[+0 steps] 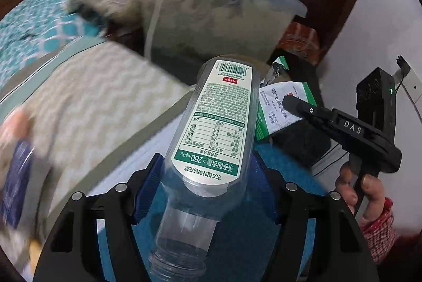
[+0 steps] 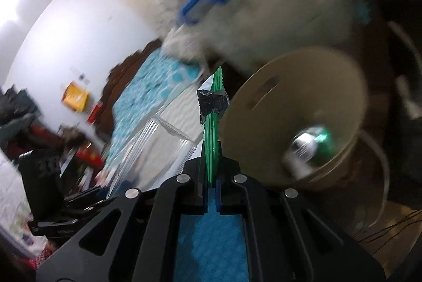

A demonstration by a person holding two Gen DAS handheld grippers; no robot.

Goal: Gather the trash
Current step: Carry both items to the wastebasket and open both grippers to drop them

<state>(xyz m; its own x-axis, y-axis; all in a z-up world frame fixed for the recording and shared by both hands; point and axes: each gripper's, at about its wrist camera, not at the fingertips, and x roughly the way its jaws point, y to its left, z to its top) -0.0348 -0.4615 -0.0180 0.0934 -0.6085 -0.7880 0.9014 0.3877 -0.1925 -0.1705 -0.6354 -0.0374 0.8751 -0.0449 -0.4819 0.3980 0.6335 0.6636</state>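
- The left gripper (image 1: 208,192) pinches an empty clear bottle (image 1: 211,145) at lower centre of its view.
- The right gripper (image 2: 211,192) is pressed together on a green wrapper (image 2: 212,124), mid-frame.
- Step in hand seems to be carrying both to the tan bin (image 2: 343,76) at right; next, hold each over its mouth and release.

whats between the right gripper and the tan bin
Only the green-edged wrapper, pinched in the right gripper and sticking out beside the tan bin's rim; otherwise the stretch is bare. The right wrist view shows it.
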